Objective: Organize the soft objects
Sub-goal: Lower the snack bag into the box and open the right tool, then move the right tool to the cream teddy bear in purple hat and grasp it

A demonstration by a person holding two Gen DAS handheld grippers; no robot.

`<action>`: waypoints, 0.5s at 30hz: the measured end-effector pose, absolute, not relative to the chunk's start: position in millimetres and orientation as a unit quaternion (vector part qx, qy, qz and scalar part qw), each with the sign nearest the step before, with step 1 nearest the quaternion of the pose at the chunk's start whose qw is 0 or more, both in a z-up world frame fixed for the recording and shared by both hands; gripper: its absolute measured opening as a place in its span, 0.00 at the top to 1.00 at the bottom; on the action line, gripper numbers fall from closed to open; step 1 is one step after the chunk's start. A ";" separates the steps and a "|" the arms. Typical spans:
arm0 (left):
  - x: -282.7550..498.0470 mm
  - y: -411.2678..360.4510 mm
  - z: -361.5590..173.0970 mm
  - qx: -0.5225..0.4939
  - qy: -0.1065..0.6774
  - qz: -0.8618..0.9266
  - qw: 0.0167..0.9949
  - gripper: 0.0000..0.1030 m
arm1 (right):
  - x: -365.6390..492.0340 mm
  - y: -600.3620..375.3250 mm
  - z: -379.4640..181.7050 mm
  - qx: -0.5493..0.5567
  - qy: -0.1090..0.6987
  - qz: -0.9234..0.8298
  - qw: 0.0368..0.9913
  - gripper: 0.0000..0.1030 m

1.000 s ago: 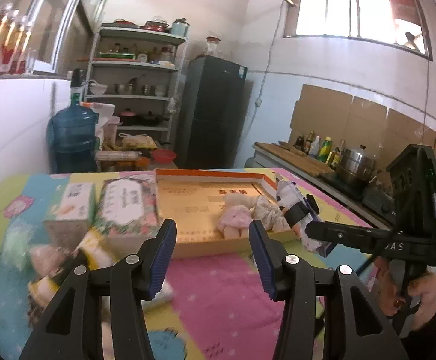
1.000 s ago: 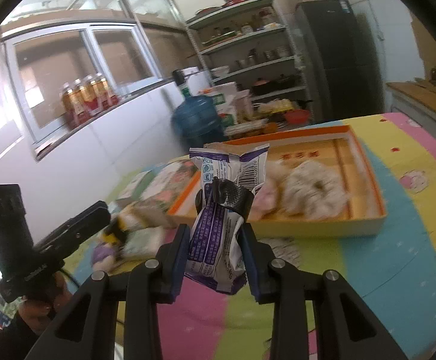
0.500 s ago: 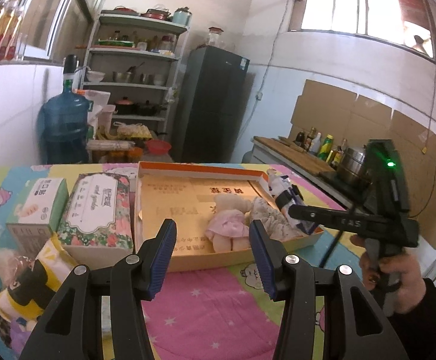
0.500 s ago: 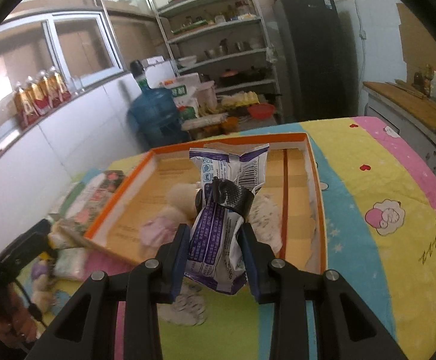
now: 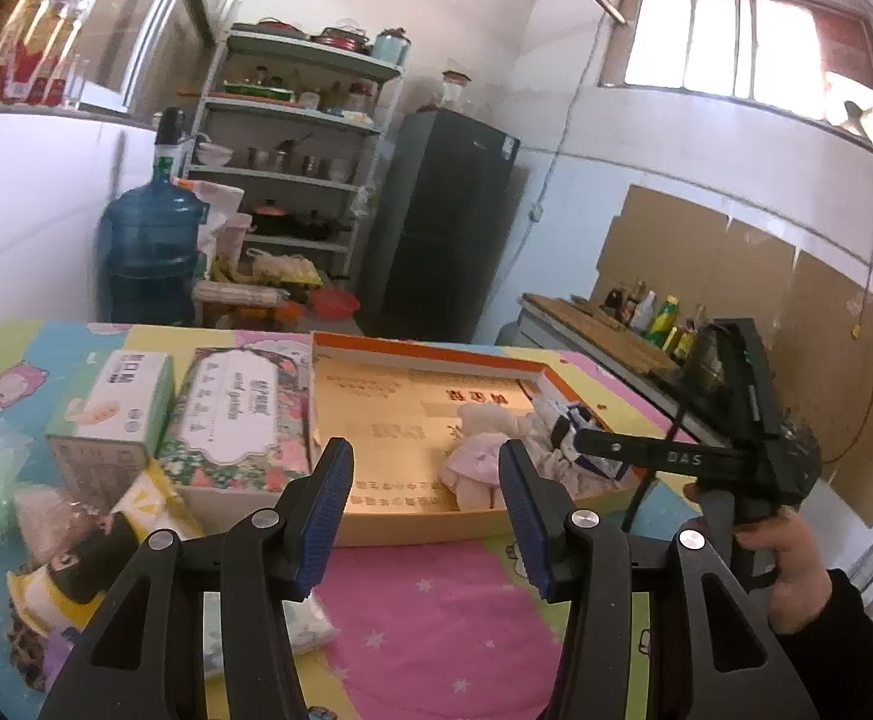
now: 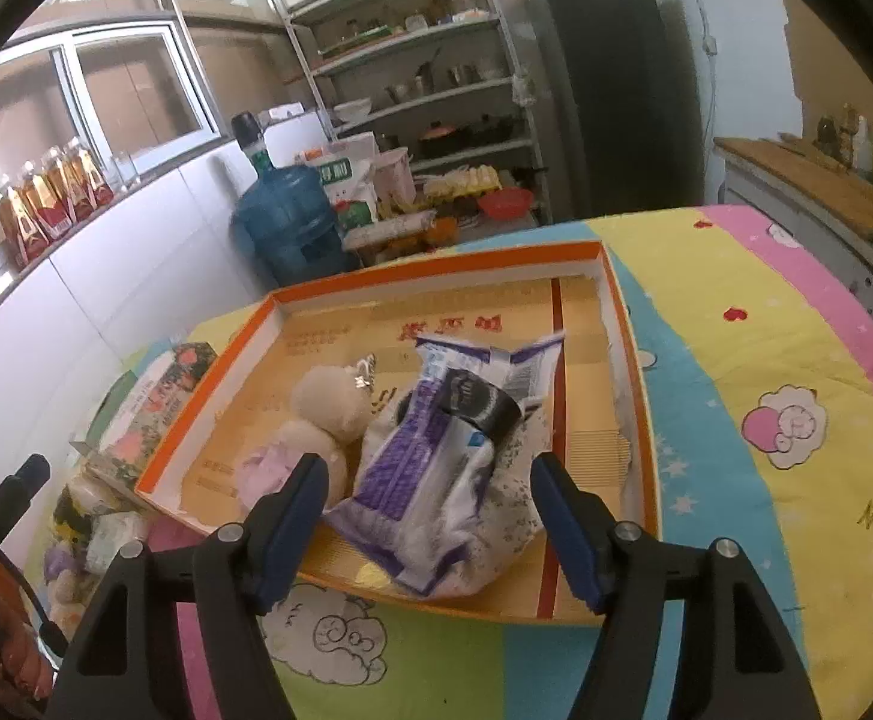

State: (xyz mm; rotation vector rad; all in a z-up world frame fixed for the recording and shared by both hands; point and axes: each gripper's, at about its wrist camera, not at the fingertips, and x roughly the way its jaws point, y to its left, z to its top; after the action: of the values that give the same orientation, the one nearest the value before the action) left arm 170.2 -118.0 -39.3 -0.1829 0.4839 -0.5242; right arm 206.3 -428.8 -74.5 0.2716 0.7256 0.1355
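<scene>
While my right gripper point(image 6: 430, 519) hangs over the near edge of the tray, its jaws are opening, with nothing pressed between the blue pads point(image 6: 295, 519). Largest in my views is the table under a colourful cartoon-print cloth point(image 6: 736, 420). On it sits the shallow orange-rimmed cardboard tray point(image 6: 625, 324). Inside the tray, toward its near right part, lies the purple-and-white crinkled plastic packet point(image 6: 418, 468), resting on a pale speckled soft bundle point(image 6: 514, 516) and clear of both pads. Just beside the packet, on its left, lies the cream plush toy in a pink dress point(image 6: 322, 414). From my left wrist view, a floral-printed tissue pack point(image 5: 238, 420) stands against the tray's left wall, with a white and green tissue box point(image 5: 115, 408) just beside it. Near these, at the table's left edge, lies a heap of small soft toys and packets point(image 5: 70, 540). My left gripper point(image 5: 424, 516) hovers short of the tray, jaws spread and empty.
</scene>
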 end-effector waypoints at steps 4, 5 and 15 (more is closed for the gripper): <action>164.9 -104.3 -36.6 -0.100 0.230 -0.249 0.935 0.50 | 191.4 -426.3 -59.7 0.129 0.330 0.057 0.934 0.32; 163.3 -100.9 -36.0 -0.102 0.228 -0.247 0.936 0.50 | 187.0 -424.8 -55.6 0.130 0.324 0.059 0.935 0.32; 136.5 -48.8 -27.6 -0.114 0.197 -0.203 0.952 0.50 | 146.4 -375.4 -22.7 0.133 0.283 0.130 0.941 0.32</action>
State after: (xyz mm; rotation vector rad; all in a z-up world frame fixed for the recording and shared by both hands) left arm 136.5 -48.8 -27.6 -0.2315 0.4010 -0.4123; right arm 146.4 -375.4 -22.7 0.2711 0.5780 0.2653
